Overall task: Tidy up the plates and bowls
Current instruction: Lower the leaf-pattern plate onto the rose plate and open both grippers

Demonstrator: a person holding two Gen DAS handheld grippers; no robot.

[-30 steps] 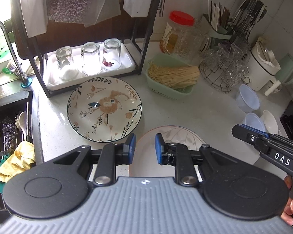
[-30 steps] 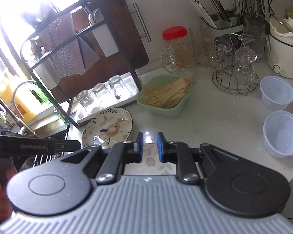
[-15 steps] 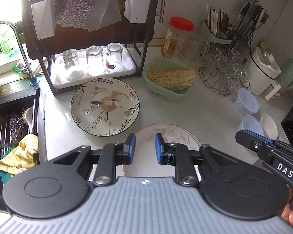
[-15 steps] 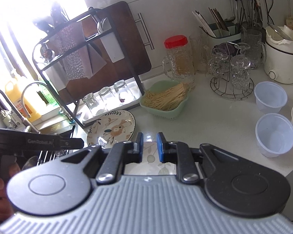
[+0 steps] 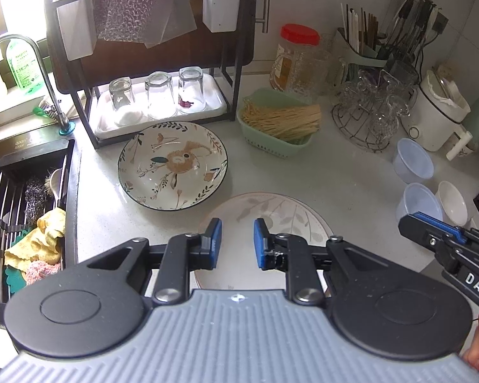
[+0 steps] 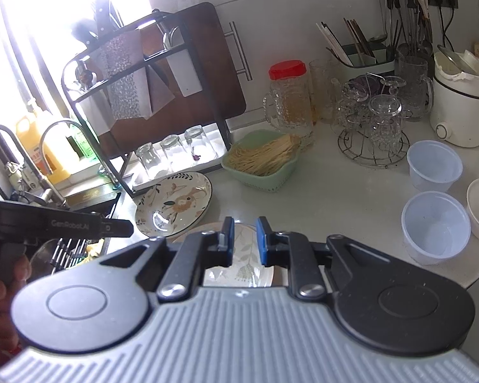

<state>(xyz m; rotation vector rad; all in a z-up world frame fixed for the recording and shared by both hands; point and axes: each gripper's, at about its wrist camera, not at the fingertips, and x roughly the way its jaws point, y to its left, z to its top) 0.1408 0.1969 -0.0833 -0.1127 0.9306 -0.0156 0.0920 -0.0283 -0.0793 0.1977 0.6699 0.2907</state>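
Both grippers pulling back, nothing picked up yet

Left gripper (image 5: pixel 234 239) and right gripper (image 6: pixel 244 239) fingers are sitting slightly apart, empty, backing off above the pale leaf plate (image 5: pixel 281 217); the floral plate (image 5: pixel 172 166) is lying beyond on the tabletop (image 5: pixel 351 178), bowls (image 6: pixel 436 223) off right, so sorting's barely starting.

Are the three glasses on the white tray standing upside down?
Yes, the three glasses stand rim-down in a row on the white tray under the black rack.

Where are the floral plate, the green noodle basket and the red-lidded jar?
floral plate (image 5: pixel 172 166), left wrist view, painted centre.
green noodle basket (image 5: pixel 273 145), left wrist view, front wall.
red-lidded jar (image 6: pixel 289 69), right wrist view, lid.
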